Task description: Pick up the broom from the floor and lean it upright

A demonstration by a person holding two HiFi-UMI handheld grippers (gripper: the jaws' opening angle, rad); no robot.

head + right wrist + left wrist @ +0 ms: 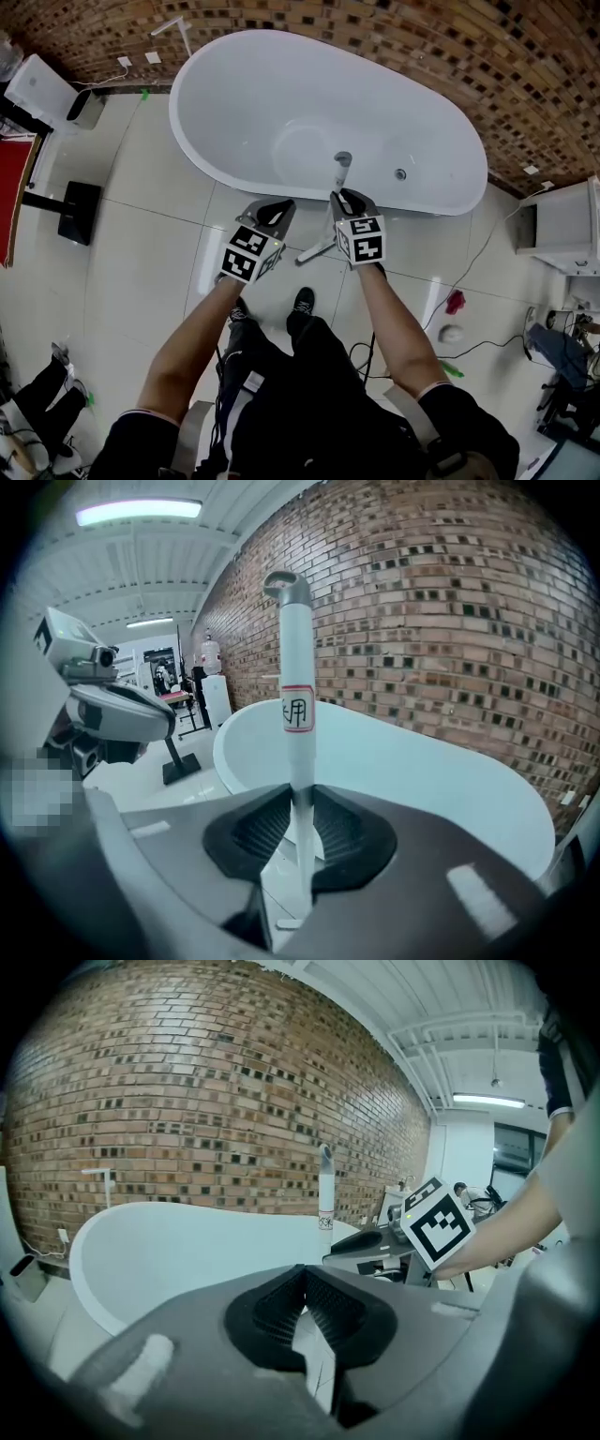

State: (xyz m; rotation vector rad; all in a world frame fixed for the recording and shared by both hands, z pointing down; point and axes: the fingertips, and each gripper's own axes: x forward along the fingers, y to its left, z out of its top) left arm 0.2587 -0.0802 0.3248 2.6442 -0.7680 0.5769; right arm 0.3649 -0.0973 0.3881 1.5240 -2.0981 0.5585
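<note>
- The right gripper, just right of centre in the head view, has its ribbed black pads clamped on the broom.
- The broom handle is a slim, smooth white tube that stands upright between the jaws. It is topped by a grey cap with a small loop, and a red-edged label is wrapped round it.
- In the head view the handle rises in front of the near rim of the bathtub. A pale angled piece on the floor between the two grippers seems to be its lower end.
- The left gripper, just left of centre in the head view, is empty. Its ridged pads meet at the tips with nothing between them.
- The bathtub is a glossy white oval with smooth curved walls and fills the upper middle.
- The brick wall is rough red-brown with darker bricks mixed in, and runs across the top and right.
- The floor is made of large pale tiles with a sheen.
</note>
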